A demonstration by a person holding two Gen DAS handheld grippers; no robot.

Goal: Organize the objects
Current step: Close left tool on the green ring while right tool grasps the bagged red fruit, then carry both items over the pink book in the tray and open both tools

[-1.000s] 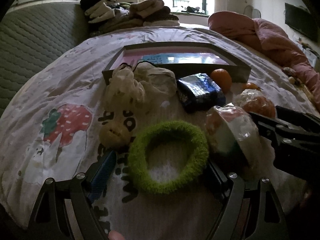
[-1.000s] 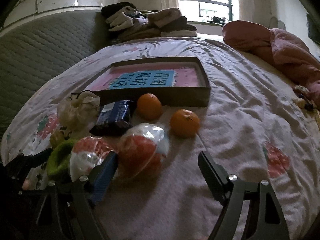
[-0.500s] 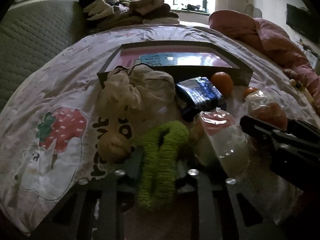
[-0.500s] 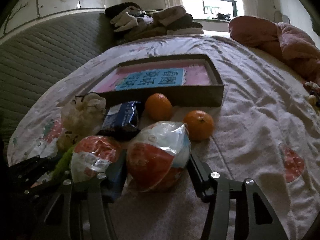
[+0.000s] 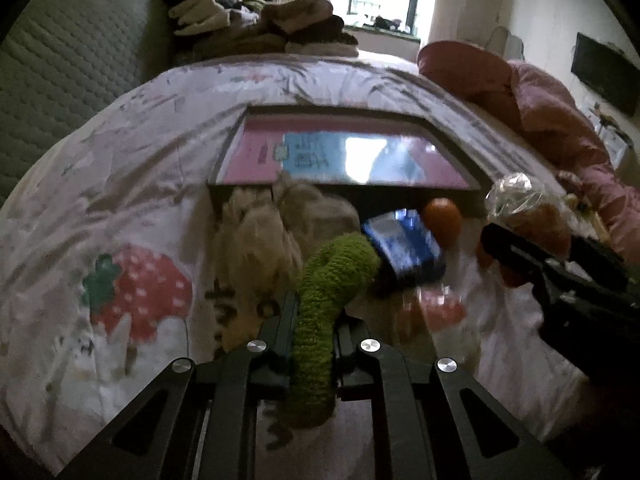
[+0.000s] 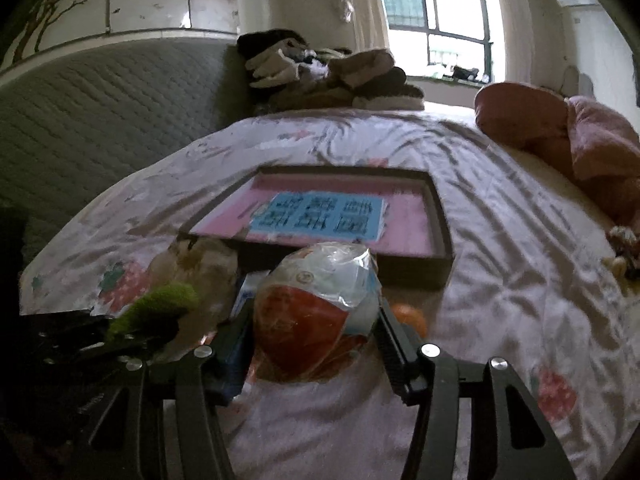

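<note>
Soft, light green hair band (image 5: 320, 304) is pinched flat above the bed by the left gripper (image 5: 312, 320); crinkly, slippery wrapped snack (image 6: 316, 312) is clamped midway by the right gripper (image 6: 316, 344)

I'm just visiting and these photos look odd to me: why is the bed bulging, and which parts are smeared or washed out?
Both views: a fisheye lens bows the patterned bedspread and darkens the corners. Left wrist view: the blue foil packet and the things around it are motion-smeared, and glare whitens the shallow dark tray with the pink bottom. Right wrist view: the bright window blows out.
</note>
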